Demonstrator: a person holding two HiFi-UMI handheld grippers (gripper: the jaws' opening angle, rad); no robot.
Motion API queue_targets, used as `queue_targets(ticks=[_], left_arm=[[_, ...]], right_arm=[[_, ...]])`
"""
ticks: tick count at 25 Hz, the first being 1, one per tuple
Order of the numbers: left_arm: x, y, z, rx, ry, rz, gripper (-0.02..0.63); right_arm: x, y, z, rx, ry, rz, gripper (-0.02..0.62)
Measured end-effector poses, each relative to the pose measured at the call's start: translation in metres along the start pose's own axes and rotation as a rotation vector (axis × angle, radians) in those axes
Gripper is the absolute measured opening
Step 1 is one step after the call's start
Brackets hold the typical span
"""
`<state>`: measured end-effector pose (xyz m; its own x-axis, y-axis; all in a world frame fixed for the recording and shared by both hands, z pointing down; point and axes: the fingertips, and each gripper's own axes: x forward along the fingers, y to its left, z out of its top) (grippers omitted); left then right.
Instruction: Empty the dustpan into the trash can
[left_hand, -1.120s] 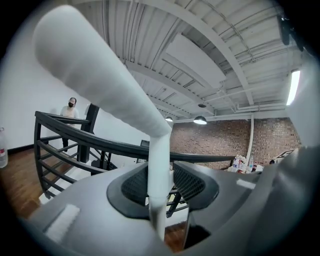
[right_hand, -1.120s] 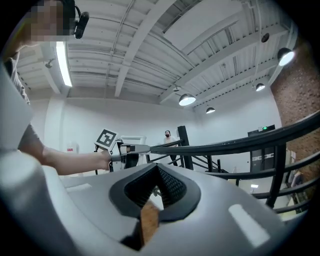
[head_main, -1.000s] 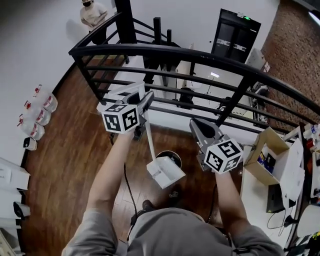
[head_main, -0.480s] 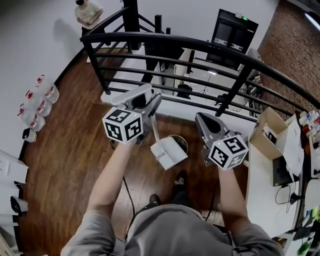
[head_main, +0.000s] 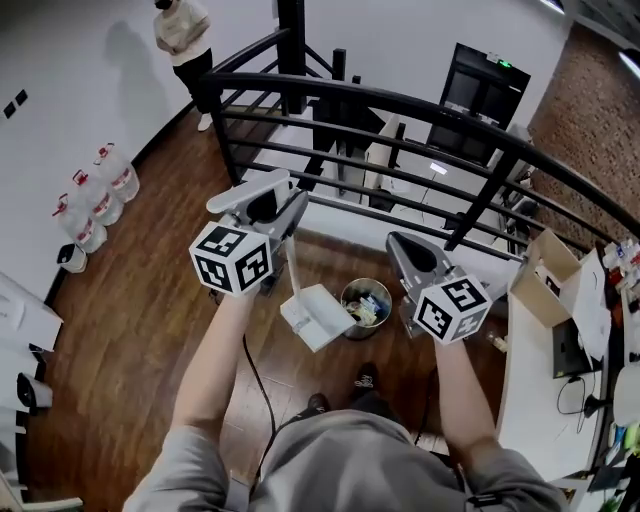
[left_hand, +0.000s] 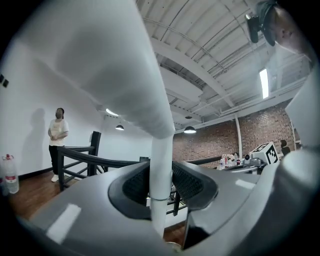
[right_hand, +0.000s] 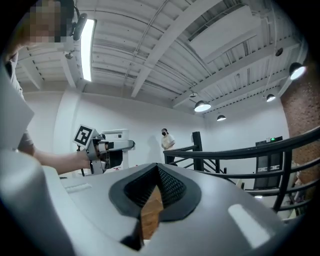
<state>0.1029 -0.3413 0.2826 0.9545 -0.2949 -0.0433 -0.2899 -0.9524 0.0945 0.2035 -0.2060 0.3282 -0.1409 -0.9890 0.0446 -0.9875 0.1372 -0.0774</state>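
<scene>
My left gripper (head_main: 285, 215) is shut on the thin white handle (left_hand: 161, 185) of a white dustpan (head_main: 315, 315). The pan hangs low over the wooden floor. Just right of it stands a small round trash can (head_main: 366, 305) with litter inside; the pan's edge meets the can's left rim in the head view. My right gripper (head_main: 402, 248) is level with the left one and shut on a wooden stick (right_hand: 151, 212). The rest of the stick is hidden below the gripper. Both grippers point level toward the railing.
A black curved railing (head_main: 400, 105) runs close ahead. Water jugs (head_main: 100, 195) line the left wall, and a person (head_main: 185, 30) stands at the far left. A white table (head_main: 560, 350) with a cardboard box (head_main: 545, 270) is on the right. My shoes (head_main: 362, 380) are behind the can.
Both grippers have moved forward toward the railing. The dustpan, which covered the trash can before, now sits left of it, and the can's open top with litter shows.
</scene>
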Motion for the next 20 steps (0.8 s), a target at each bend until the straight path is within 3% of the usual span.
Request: queue_targets(ticks=[11, 20], left_arm=[[-0.085, 0.056, -0.092, -0.049, 0.034, 0.226, 0.129], [-0.101, 0.069, -0.17, -0.029, 0.051, 0.276, 0.124]], right_arm=[[0.021, 0.05, -0.031, 0.025, 0.054, 0.085, 0.0], [0.021, 0.066, -0.067, 0.051, 0.138, 0.091, 0.0]])
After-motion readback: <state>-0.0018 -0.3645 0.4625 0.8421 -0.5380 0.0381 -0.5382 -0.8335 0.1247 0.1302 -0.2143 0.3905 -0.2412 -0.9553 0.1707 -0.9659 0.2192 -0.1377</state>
